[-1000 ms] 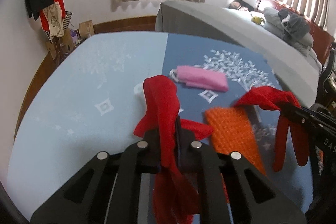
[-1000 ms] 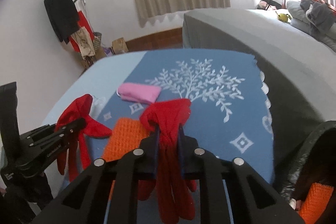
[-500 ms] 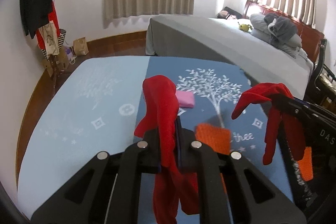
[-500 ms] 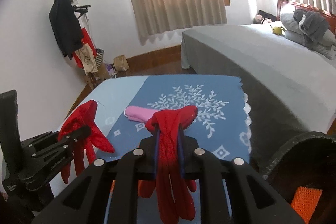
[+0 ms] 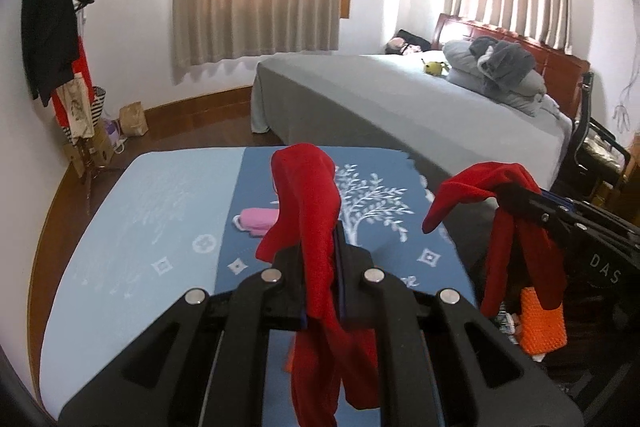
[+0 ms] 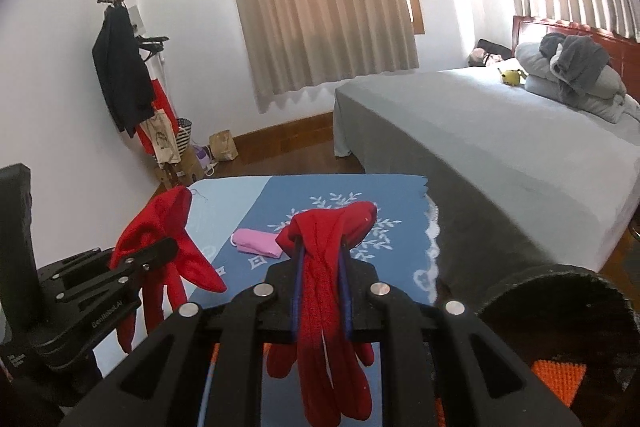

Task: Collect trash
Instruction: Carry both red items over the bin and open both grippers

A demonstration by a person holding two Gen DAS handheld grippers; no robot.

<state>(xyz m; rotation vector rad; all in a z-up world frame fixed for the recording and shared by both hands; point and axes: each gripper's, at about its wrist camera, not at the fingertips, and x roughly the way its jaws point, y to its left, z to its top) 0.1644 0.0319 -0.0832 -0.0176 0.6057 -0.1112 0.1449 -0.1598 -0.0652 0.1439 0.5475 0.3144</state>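
In the left wrist view my left gripper is shut on a red glove that droops over its fingers, above the blue-clothed table. To its right my right gripper pinches a second red glove. The right wrist view shows that right gripper shut on its glove, with the left gripper and its glove at the left. A pink pouch lies on the cloth. A black bin holds an orange knit piece.
A grey bed with piled bedding runs along the right, close to the table's far corner. A coat rack with bags at its foot stands at the back left. A black chair is at the far right.
Both grippers have risen and drawn back with their red gloves still clamped. The table looks lower and farther. The orange piece on the cloth has slipped under the fingers, and the bin has come into view.
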